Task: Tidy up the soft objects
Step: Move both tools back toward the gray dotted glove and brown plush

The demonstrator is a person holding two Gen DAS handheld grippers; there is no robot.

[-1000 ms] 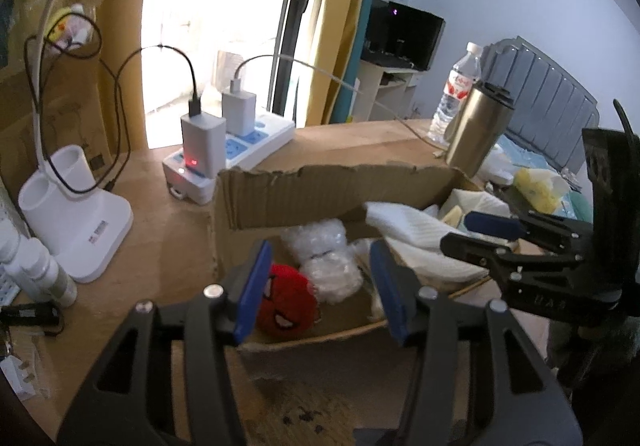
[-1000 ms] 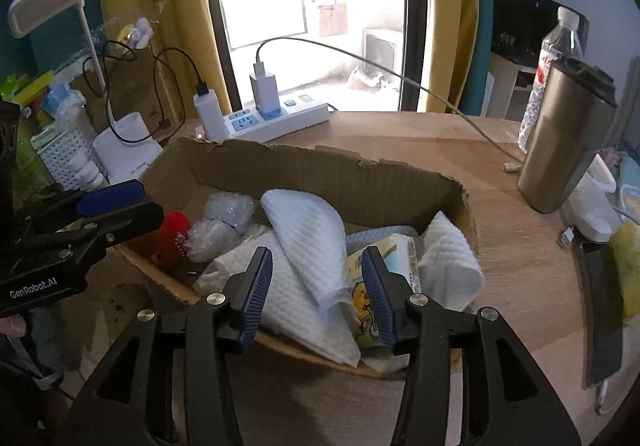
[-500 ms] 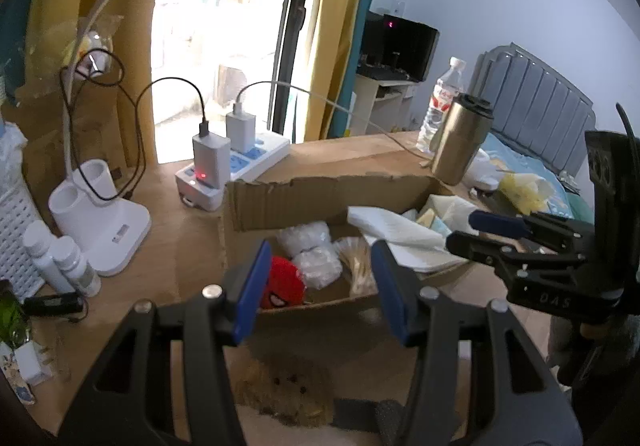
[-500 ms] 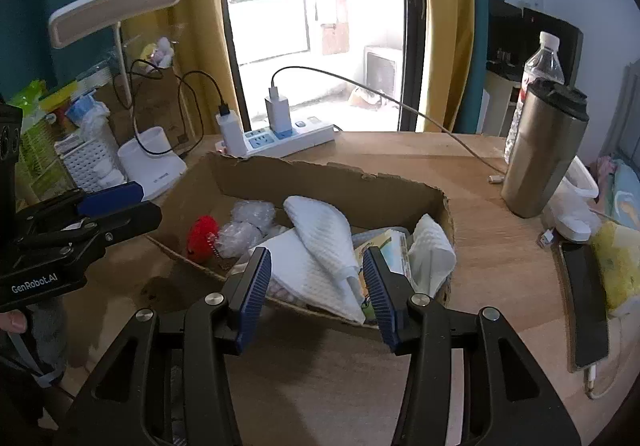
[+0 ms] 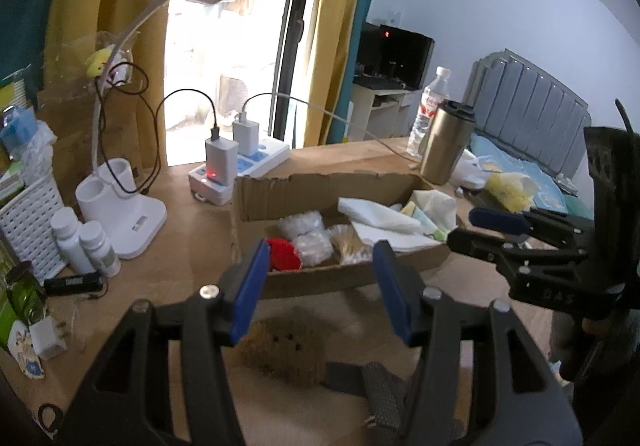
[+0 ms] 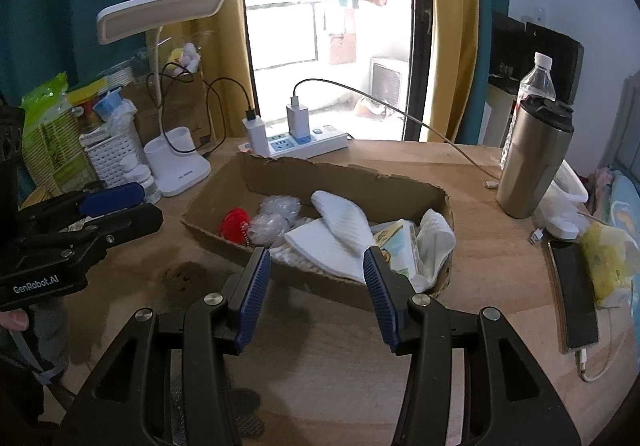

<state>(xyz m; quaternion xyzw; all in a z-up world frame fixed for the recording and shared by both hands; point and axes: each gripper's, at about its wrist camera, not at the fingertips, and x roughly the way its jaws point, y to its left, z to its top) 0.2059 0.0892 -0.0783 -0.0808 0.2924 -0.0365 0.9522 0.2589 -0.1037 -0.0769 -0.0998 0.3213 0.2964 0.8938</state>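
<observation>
A shallow cardboard box (image 6: pixel 304 174) (image 5: pixel 320 186) sits on the wooden table. It holds a red plush (image 6: pixel 234 222) (image 5: pixel 283 255), clear crinkly bags (image 6: pixel 276 212), white cloths (image 6: pixel 340 224) (image 5: pixel 380 212) and a printed packet (image 6: pixel 398 246). A brown fuzzy toy (image 5: pixel 284 350) (image 6: pixel 182 278) lies on the table in front of the box. My left gripper (image 5: pixel 320 286) is open and empty above that toy. My right gripper (image 6: pixel 316 290) is open and empty, short of the box's near wall. Each gripper shows in the other's view.
A steel tumbler (image 6: pixel 532 158), water bottle (image 6: pixel 536 86), phone (image 6: pixel 574 298) and yellow bag (image 6: pixel 606 262) stand right. A power strip (image 6: pixel 304 142), white lamp (image 6: pixel 176 162), small bottles (image 5: pixel 86 242) and white basket (image 5: pixel 28 230) stand behind and left.
Both grippers have pulled back and up from the box, still open and empty. The brown fuzzy toy has come into view under the left gripper.
</observation>
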